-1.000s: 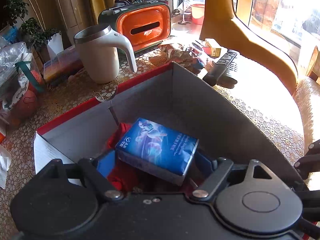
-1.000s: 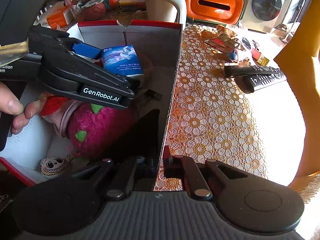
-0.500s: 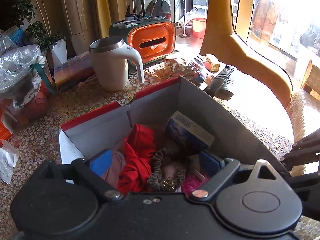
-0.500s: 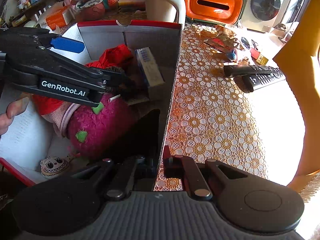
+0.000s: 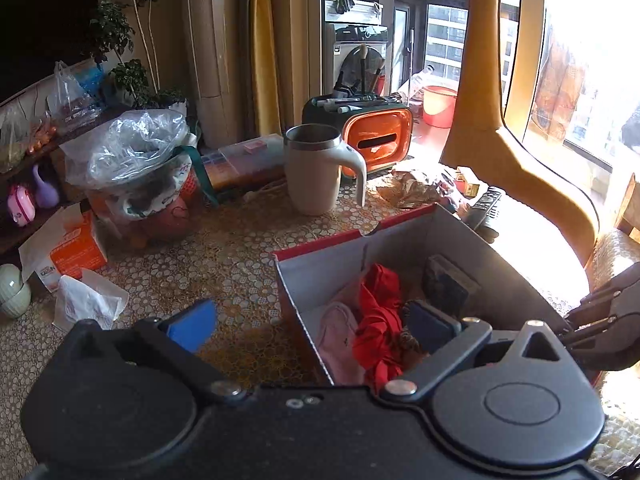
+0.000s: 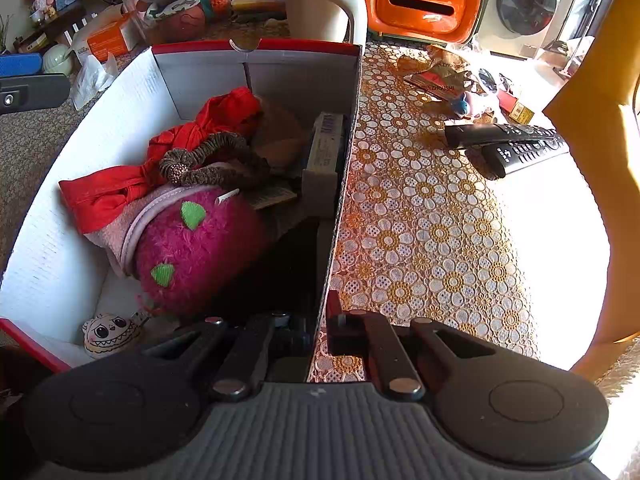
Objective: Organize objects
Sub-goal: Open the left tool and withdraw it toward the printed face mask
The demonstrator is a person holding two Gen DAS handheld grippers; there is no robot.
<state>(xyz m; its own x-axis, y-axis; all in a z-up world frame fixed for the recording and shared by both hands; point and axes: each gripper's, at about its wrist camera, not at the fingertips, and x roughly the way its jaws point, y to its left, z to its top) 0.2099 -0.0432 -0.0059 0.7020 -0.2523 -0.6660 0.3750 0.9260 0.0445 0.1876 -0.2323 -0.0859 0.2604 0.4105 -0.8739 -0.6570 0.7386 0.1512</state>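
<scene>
A red-rimmed cardboard box (image 6: pixel 256 46) holds a red cloth (image 6: pixel 200 136), a brown scrunchie (image 6: pixel 212 160), a pink plush (image 6: pixel 196 248) and a small cat-faced toy (image 6: pixel 108 332). A blue packet (image 6: pixel 326 148) stands on edge against the box's right wall, dark in the left wrist view (image 5: pixel 448 280). My left gripper (image 5: pixel 312 326) hovers above the box's left wall, its jaws opening with nothing between them. One of its fingers (image 6: pixel 36 90) shows at the left edge of the right wrist view. My right gripper (image 6: pixel 318 328) is shut on the box's right wall at the near end.
A cream mug (image 5: pixel 316 172) and an orange tissue holder (image 5: pixel 376 140) stand behind the box. Two remotes (image 6: pixel 512 144) and snack wrappers (image 6: pixel 440 76) lie to its right on the lace cloth. A plastic bag (image 5: pixel 128 152) and an orange carton (image 5: pixel 76 252) sit left.
The left gripper let go of the blue packet, which tipped onto its edge against the right wall. The gripper then rose and drew back to the left, jaws widening. The right gripper kept still.
</scene>
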